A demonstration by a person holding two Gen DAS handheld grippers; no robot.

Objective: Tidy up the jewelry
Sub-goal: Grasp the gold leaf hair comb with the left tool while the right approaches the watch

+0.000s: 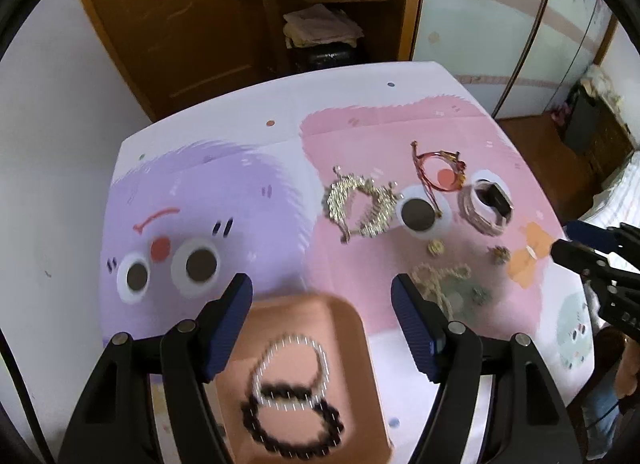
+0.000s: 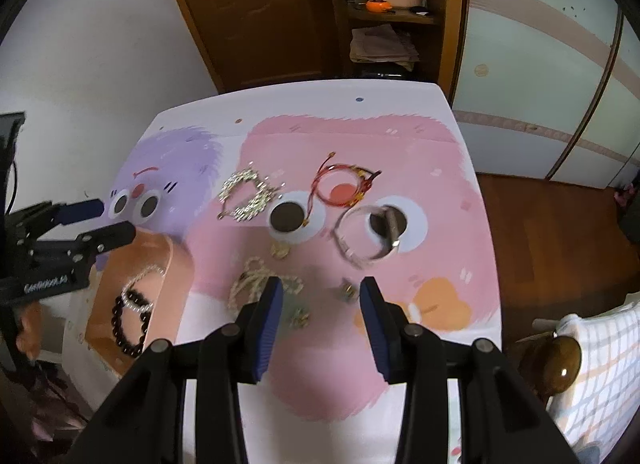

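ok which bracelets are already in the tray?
Two: the black bead bracelet and the pearl-white bracelet overlapping it in the pink tray. The rest lie on the mat.

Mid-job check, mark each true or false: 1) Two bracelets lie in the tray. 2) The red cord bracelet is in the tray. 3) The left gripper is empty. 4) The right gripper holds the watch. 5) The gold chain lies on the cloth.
1) True: a black bead bracelet and a pearl bracelet lie in the tray.
2) False: the red cord bracelet lies on the cloth.
3) True: the left gripper is open, holding nothing.
4) False: the right gripper is empty; the watch lies on the cloth.
5) True: the gold chain lies there.
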